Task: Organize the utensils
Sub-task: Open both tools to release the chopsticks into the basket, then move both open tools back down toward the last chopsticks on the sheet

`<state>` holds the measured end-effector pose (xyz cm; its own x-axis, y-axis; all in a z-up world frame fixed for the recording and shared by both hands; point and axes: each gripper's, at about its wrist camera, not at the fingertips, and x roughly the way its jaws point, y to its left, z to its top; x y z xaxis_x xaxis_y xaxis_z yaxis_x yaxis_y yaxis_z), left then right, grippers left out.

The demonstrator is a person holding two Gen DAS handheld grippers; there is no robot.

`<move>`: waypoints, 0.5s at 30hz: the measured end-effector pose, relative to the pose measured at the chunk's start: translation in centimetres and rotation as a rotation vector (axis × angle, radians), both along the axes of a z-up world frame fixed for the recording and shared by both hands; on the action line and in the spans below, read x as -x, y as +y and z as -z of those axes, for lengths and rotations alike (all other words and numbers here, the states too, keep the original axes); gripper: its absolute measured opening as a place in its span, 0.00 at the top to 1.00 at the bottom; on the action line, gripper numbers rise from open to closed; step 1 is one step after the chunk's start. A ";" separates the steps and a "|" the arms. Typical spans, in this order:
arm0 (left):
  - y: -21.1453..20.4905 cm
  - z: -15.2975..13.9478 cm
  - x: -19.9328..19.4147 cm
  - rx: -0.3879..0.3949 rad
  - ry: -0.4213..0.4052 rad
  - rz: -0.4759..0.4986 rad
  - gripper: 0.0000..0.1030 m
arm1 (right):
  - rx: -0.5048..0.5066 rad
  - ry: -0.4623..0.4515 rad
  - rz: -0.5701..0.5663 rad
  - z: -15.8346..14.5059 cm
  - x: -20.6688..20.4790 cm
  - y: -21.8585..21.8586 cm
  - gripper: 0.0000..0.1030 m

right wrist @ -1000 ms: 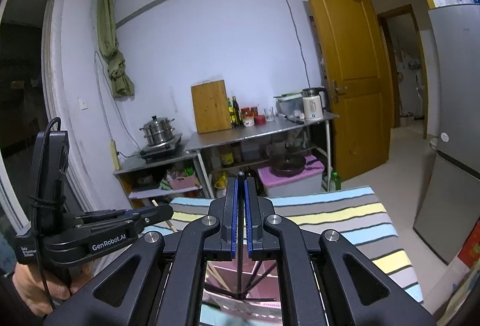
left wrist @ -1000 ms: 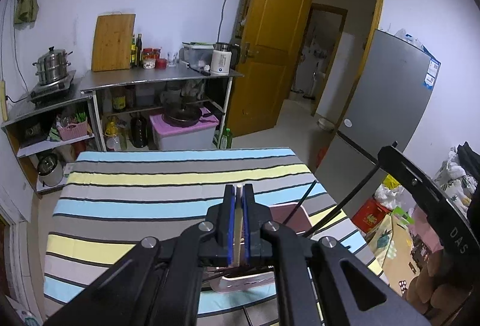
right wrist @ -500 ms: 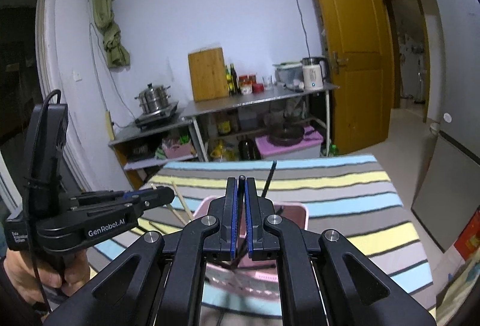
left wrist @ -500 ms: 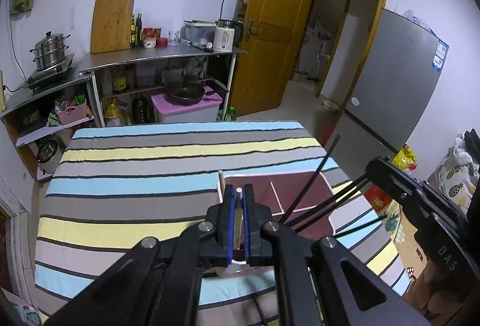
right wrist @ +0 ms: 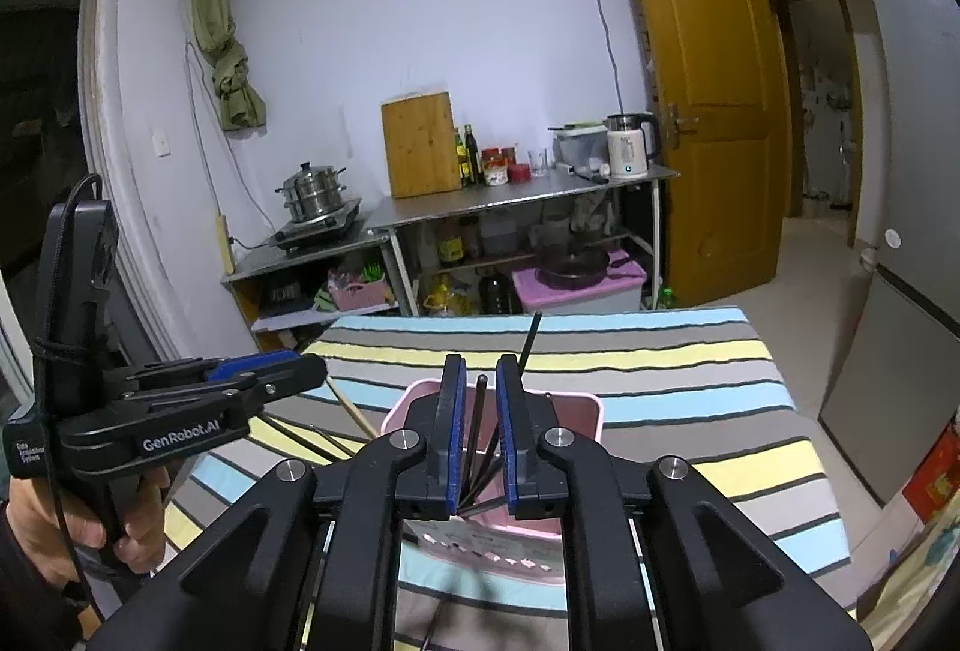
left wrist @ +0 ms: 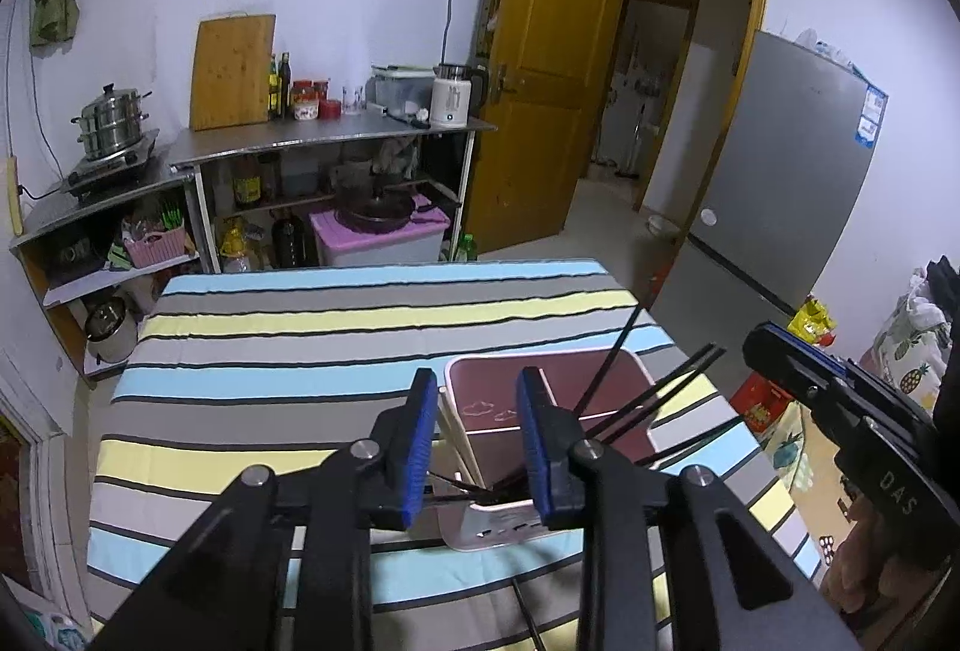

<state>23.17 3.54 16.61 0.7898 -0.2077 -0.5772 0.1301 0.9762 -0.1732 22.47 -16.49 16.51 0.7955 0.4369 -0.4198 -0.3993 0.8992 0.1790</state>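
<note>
My left hand-held gripper (left wrist: 474,429) is released, its blue pads (left wrist: 419,432) spread wide over the near left corner of the pink bin (left wrist: 606,354), gripping nothing. The bin sits on the striped tabletop (left wrist: 336,345), toward its near right part, and it is divided into compartments with a dark maroon inside. Several black chopsticks (left wrist: 651,399) stand in it, leaning out to the right with their tips above the rim. In the same view my right hand-held gripper (left wrist: 774,351) shows at the right edge, beside the bin and apart from it. Seen from the right wrist, my right hand-held gripper (right wrist: 480,429) is also released, its pads parted with a narrower gap; black chopsticks (right wrist: 477,423) rise from the bin (right wrist: 585,402) through that gap without touching either pad, and one longer stick slants up past the right pad. My left hand-held gripper (right wrist: 264,372) shows at the left of this view, held in my left hand (right wrist: 84,522) just left of the bin. A light wooden chopstick (right wrist: 351,408) lies slanted on the tabletop (right wrist: 690,357) below it, and a few dark sticks lie flat nearby, outside the bin.
</note>
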 end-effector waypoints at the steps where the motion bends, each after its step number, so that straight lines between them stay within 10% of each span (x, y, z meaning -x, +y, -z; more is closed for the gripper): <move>1: 0.1 -0.2 0.5 0.003 -0.007 0.000 0.72 | -0.006 -0.004 0.000 -0.2 0.3 -0.2 0.90; 15: 0.7 1.0 8.0 0.035 -0.052 -0.020 0.72 | -0.023 -0.007 0.008 1.3 6.5 -2.9 0.90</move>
<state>15.19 4.23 15.65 0.8229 -0.2110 -0.5275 0.1207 0.9722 -0.2006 15.95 -19.35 15.17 0.8020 0.4399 -0.4041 -0.3936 0.8980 0.1965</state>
